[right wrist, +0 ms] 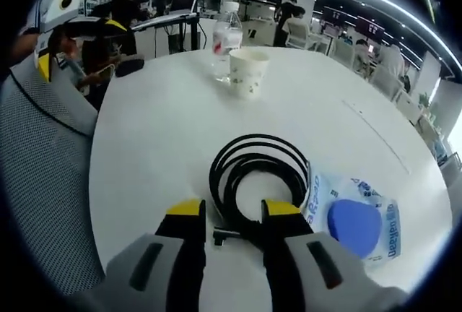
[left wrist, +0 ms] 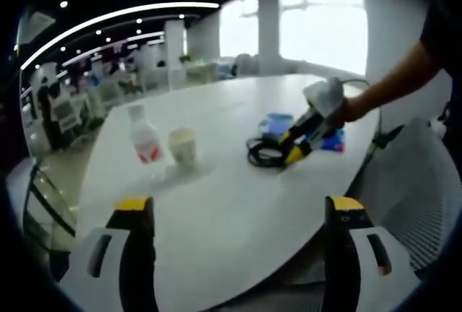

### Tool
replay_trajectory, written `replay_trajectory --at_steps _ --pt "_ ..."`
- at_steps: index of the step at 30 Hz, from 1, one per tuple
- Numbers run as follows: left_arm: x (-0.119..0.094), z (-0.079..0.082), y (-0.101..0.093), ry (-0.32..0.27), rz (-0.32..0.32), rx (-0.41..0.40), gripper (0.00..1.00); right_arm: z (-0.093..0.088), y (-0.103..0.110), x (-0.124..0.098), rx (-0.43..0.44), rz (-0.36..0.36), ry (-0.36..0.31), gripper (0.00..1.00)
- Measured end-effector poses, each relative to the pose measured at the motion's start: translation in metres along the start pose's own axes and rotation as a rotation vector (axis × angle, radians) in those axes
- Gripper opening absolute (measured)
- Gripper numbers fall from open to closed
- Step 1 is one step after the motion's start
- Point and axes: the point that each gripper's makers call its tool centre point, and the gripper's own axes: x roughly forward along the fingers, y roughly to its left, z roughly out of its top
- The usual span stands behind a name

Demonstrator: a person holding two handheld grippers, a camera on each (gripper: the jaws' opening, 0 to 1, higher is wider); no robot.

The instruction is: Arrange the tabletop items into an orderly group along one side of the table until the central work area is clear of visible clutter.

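On the white table (left wrist: 216, 204) lies a coil of black cable (right wrist: 256, 175), with a wipes packet (right wrist: 354, 222) with a blue lid beside it. My right gripper (right wrist: 233, 209) stands open, and the near edge of the coil and its plug end lie between the jaws. From the left gripper view, the right gripper (left wrist: 291, 146) reaches in from the right, held by a hand, at the cable (left wrist: 263, 153) and the blue packet (left wrist: 276, 123). My left gripper (left wrist: 240, 207) is open wide over bare table. A clear bottle (left wrist: 144, 140) (right wrist: 226, 37) and a paper cup (left wrist: 182, 144) (right wrist: 247, 71) stand upright together.
A grey mesh chair (right wrist: 43, 153) (left wrist: 426, 196) stands at the table's edge close to the cable. Office desks, chairs and people are beyond the table in the background. Bare tabletop stretches between the cup and the cable.
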Motion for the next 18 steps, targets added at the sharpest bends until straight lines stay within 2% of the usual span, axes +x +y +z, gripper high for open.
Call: replay_trajectory --at_steps 6,8,12,18 --pt "0.000 -0.001 0.000 0.005 -0.001 0.000 0.94 -0.002 0.006 0.006 -0.009 0.029 0.026 0.22" --pt "0.000 -0.001 0.000 0.007 0.000 -0.001 0.94 -0.004 0.007 0.010 -0.068 0.041 0.047 0.20" --pt "0.000 0.000 -0.001 0.003 -0.002 -0.004 0.94 -0.006 0.010 0.014 -0.094 0.056 0.066 0.14" --pt "0.000 0.000 -0.001 0.003 -0.002 -0.004 0.94 -0.005 0.009 0.016 -0.115 0.060 0.076 0.12"
